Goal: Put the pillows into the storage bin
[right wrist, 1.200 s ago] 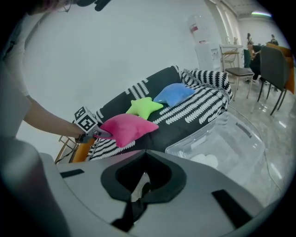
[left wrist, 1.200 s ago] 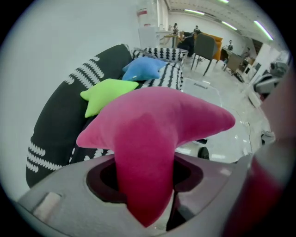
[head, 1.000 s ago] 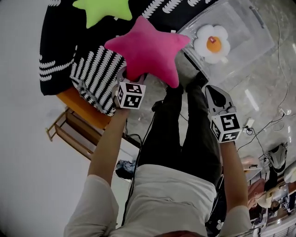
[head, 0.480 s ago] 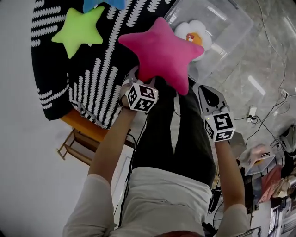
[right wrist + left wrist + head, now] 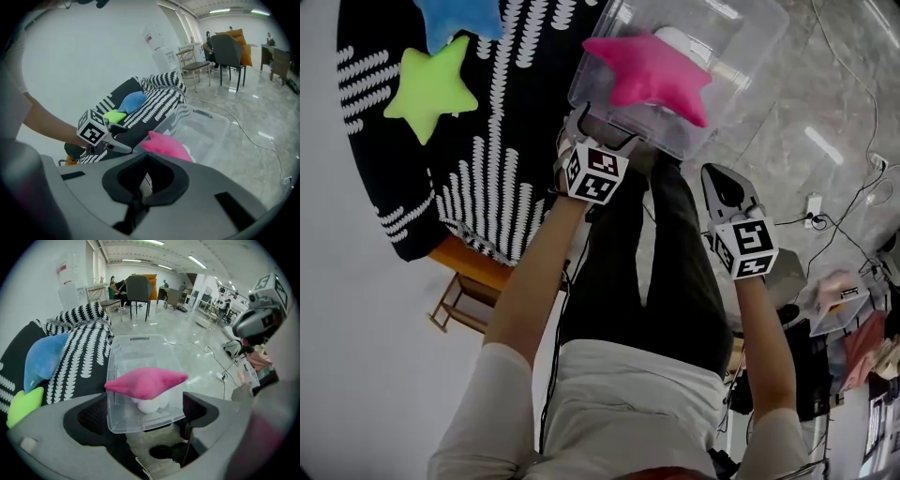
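Pink star pillow [image 5: 649,73] over clear bin [image 5: 752,45]

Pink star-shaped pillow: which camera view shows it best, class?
The head view: the pink star-shaped pillow shows its face and points. The left gripper view sees it edge-on; in the right gripper view the right gripper hides part.

Pillow count is four: one pink star pillow [image 5: 652,75], one green star pillow [image 5: 429,89], one blue pillow [image 5: 459,17] and one white pillow [image 5: 150,403]. Container count is one clear storage bin [image 5: 741,37]; cover count is one black-and-white patterned cover [image 5: 516,150]. Gripper count is two: one left gripper [image 5: 602,131] and one right gripper [image 5: 721,173].
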`<state>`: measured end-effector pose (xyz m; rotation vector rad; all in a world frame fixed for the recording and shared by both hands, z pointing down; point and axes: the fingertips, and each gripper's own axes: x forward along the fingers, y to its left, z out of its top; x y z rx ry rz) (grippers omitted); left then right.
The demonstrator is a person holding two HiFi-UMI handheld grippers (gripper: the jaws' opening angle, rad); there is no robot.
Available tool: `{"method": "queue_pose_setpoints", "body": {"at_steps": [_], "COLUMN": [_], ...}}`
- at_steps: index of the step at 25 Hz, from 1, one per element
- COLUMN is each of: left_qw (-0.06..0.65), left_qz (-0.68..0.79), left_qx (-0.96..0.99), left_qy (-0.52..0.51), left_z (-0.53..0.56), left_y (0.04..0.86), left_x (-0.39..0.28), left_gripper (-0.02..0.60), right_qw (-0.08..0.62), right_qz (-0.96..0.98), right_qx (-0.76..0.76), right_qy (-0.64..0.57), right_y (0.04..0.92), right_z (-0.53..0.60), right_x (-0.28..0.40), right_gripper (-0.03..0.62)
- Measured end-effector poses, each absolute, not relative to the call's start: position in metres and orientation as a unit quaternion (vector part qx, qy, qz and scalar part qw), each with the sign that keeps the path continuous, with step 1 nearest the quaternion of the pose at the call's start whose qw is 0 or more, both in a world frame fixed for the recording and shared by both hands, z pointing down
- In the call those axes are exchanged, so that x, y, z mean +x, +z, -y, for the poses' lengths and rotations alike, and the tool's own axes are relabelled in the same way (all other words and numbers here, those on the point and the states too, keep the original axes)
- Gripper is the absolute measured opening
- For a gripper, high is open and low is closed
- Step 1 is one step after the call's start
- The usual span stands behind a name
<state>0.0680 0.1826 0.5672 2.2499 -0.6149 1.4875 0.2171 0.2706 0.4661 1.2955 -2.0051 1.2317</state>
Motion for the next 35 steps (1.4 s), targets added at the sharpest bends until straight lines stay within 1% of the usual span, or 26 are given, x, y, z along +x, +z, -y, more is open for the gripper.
{"method": "queue_pose_setpoints", "body": {"at_steps": [4, 9, 18, 25, 31, 35], "left_qw": [0.192, 0.193, 0.194, 0.21, 0.236, 0.256], "left_qz": [0.213, 0.24, 0.285, 0.334, 0.39, 0.425], "left_qx": [0.789, 0.78, 0.773, 0.764, 0.739, 0.716], "left_qy": [0.543, 0.544, 0.533, 0.511, 0.497, 0.491], "left_z": [-0.185, -0.175, -0.166, -0.161, -0.155, -0.139], "left_y": [0.566, 0.557, 0.545, 0.533, 0.538, 0.542], "left_x": [0.057, 0.035, 0.015, -0.001, -0.059, -0.114], "left_gripper": [0.479, 0.48, 0.48, 0.48, 0.479, 0.48], "right_qw": [0.226, 0.229, 0.252, 0.272, 0.282, 0.281], "right_qz": [0.731, 0.741, 0.766, 0.78, 0.791, 0.793], "right_qx": [0.463, 0.449, 0.418, 0.394, 0.372, 0.366], "right_qy": [0.448, 0.444, 0.418, 0.403, 0.395, 0.398], "right_y": [0.47, 0.47, 0.468, 0.472, 0.474, 0.476], "right_z": [-0.263, -0.25, -0.234, -0.223, -0.219, -0.209], "right_x": [0.224, 0.22, 0.218, 0.212, 0.176, 0.145], "right_gripper": [0.003, 0.003, 0.003, 0.003, 0.003, 0.003]}}
